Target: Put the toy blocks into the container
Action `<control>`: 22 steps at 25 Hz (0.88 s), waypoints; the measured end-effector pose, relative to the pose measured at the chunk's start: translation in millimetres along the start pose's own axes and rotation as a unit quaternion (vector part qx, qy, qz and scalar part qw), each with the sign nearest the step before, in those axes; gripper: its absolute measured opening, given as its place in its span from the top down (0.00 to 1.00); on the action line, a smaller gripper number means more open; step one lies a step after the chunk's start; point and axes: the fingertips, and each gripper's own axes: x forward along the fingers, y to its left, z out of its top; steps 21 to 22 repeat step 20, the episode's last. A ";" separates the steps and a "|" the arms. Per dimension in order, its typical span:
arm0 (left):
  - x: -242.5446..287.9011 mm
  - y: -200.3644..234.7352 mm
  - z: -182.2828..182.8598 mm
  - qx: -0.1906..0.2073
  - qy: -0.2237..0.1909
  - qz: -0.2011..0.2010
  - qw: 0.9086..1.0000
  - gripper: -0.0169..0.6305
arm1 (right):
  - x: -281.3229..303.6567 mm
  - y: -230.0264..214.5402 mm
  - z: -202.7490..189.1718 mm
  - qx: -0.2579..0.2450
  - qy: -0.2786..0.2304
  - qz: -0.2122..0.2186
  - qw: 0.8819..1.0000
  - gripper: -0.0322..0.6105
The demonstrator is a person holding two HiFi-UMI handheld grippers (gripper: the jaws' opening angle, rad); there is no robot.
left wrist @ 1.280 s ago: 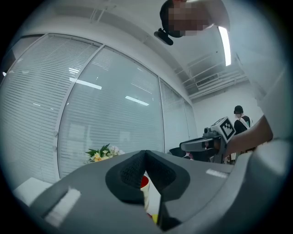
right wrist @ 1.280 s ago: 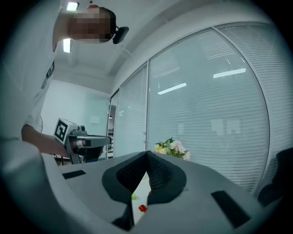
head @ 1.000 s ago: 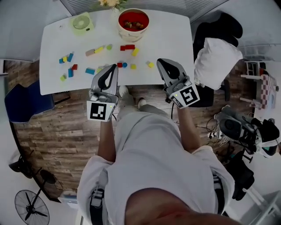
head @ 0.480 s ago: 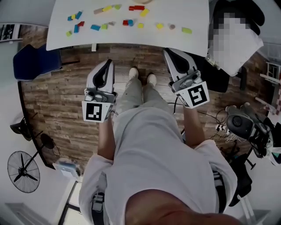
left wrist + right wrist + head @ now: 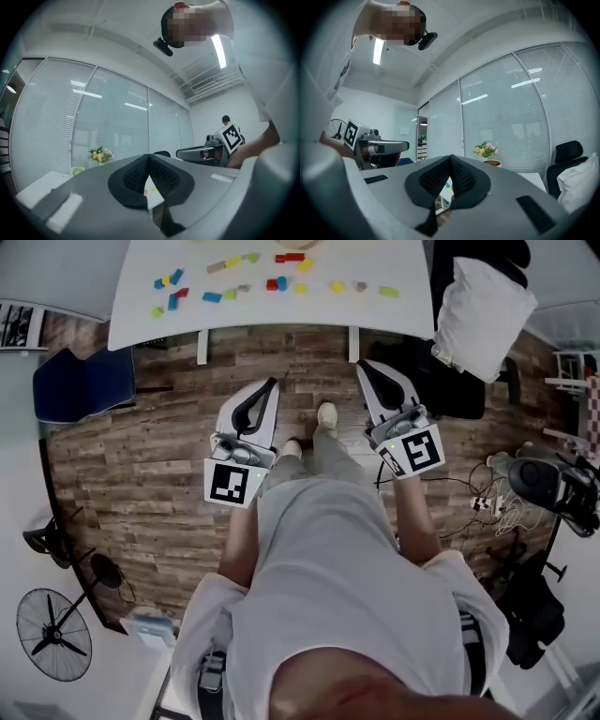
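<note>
lying on table (image 5: 281, 317), toy blocks (image 5: 274, 283) well beyond fingers (image 5: 251, 411) (both closed)

Looked down on a white table (image 5: 141, 320) at the top of the head view, set on a wood-plank floor (image 5: 141, 474). Found toy blocks (image 5: 213, 296) strewn across it: a blue, yellow, red and green cluster (image 5: 172, 292) at the left, a red piece (image 5: 291, 257) farther back, a red block (image 5: 270, 284) just beside a blue block (image 5: 280, 282), then yellow, brownish and green ones spaced toward the right. Made out, in the right gripper view, the container (image 5: 492, 163) just beside flowers (image 5: 486, 149) on the tabletop.
</note>
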 end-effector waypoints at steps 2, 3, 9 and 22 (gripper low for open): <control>-21.8 -8.6 3.3 -0.003 0.000 -0.016 1.000 0.98 | -11.4 26.5 4.1 -0.001 0.001 -0.005 1.000 0.95; -31.9 -11.6 3.6 -0.004 0.002 -0.023 1.000 0.98 | -16.1 38.4 5.6 -0.001 0.002 -0.008 1.000 0.95; -70.7 -24.1 14.6 -0.015 -0.018 -0.021 1.000 0.98 | -40.9 80.7 14.6 -0.004 -0.002 -0.004 1.000 0.95; -65.6 -67.4 32.6 -0.011 -0.023 0.008 1.000 0.98 | -83.8 65.1 34.7 -0.028 -0.024 0.019 0.999 0.95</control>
